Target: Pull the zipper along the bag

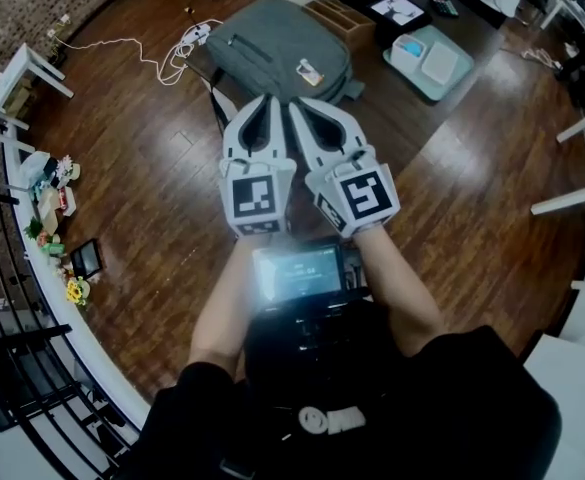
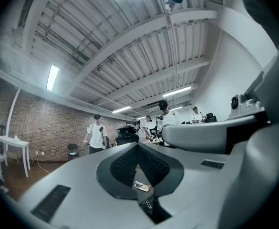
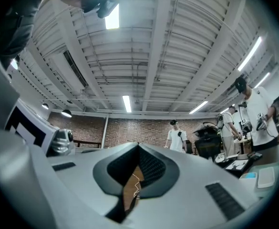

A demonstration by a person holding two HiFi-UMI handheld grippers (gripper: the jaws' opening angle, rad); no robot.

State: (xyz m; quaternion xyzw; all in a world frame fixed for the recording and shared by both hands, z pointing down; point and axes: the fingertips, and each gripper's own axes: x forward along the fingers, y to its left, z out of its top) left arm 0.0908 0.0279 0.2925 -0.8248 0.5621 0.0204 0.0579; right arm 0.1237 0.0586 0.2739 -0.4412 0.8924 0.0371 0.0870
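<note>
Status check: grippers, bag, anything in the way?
Both shut, empty: left gripper, right gripper, side by side, short of bag. Bag untouched. White cable beside bag, not across it.

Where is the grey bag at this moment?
In the head view, the grey bag lies on the wooden floor at top centre, beyond the tips of the left gripper and right gripper, with a white cable left of it.
</note>
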